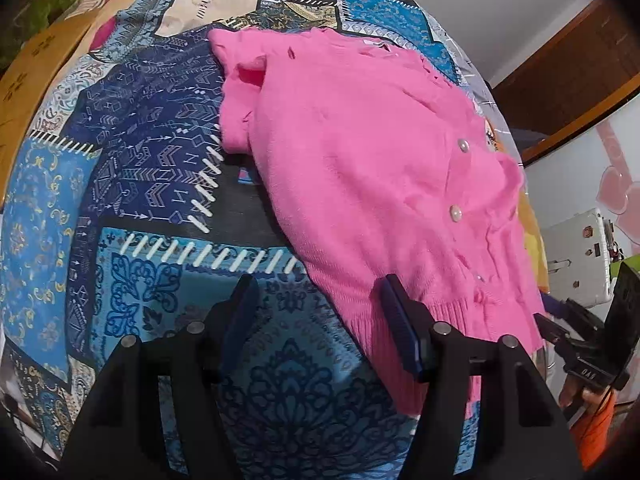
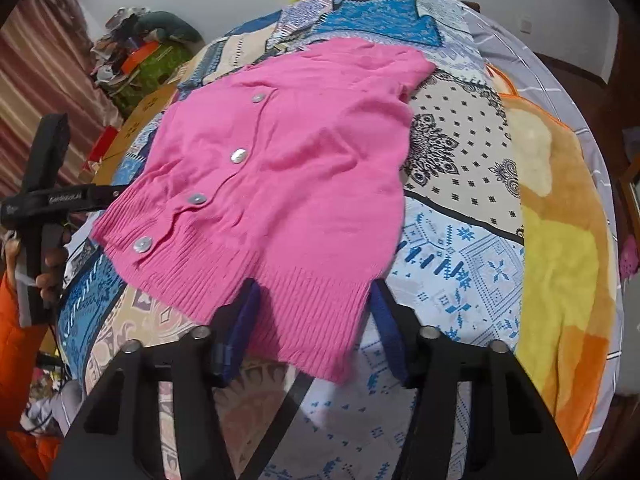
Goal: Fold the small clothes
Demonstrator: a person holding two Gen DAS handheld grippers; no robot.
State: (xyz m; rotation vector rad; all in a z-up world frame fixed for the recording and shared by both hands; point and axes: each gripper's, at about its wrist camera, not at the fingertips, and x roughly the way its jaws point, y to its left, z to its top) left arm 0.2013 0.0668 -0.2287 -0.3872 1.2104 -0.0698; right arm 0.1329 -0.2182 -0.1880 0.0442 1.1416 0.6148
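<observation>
Left wrist view: one pink knitted cardigan (image 1: 360, 168) lies spread on a bed (image 1: 120, 184) covered with a blue patchwork-print sheet, ribbed hem toward the near edge, collar toward the far edge. The right wrist view shows four pearly buttons down its front, and its hem is rumpled near the lowest button. The left claw (image 1: 320, 312) stands half open over the sheet with nothing in it, one finger at the hem's corner. The right claw (image 2: 312, 312) is open, its two fingers either side of the hem; whether they touch it I cannot tell. One yellow-orange blanket (image 2: 560, 280) lies along the bed's edge.
</observation>
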